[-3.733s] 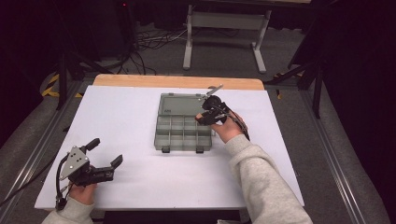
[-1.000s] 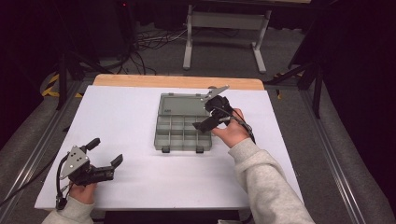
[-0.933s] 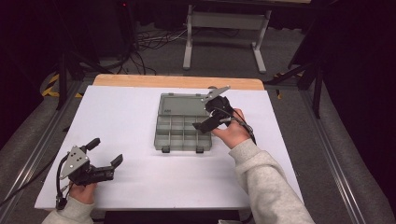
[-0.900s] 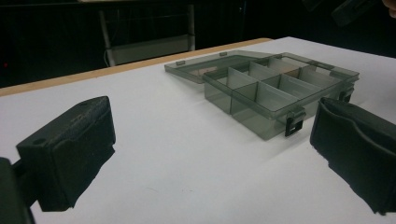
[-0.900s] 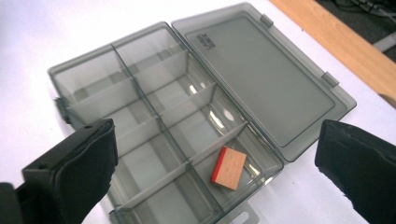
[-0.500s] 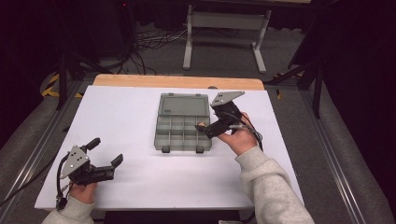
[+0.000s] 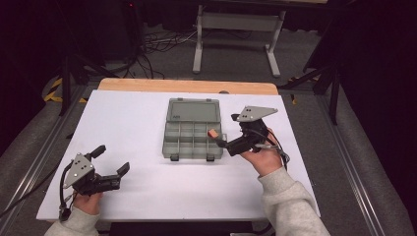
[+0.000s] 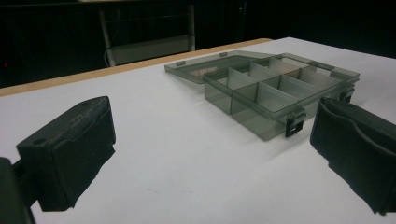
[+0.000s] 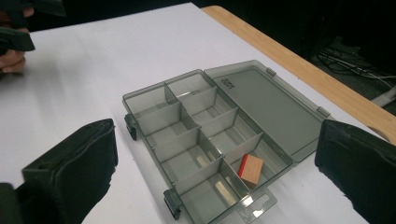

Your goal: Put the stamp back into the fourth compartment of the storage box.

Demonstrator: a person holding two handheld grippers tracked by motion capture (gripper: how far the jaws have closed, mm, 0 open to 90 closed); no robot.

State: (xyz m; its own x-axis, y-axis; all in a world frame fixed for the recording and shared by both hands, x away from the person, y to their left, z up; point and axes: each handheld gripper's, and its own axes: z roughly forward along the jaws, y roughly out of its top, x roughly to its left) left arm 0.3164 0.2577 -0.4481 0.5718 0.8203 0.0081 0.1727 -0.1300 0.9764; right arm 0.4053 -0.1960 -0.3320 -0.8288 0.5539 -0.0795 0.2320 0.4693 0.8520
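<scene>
Grey plastic organiser box (image 7: 193, 129) lies open at the middle of a white tabletop (image 7: 147, 113), its lid folded flat behind it. One wooden block with a red edge (image 9: 251, 169) lies in a compartment at the box's right end, in the back row. Right gripper (image 7: 221, 143) hovers just beside that end of the box, jaws wide apart and holding nothing. Left gripper (image 7: 111, 160) rests well apart from the box, toward its front left, jaws also apart. To finish well, the right gripper should probably draw clear without nudging the box or the block. Counted: one box, one block, two grippers; the right gripper view shows eight compartments.
</scene>
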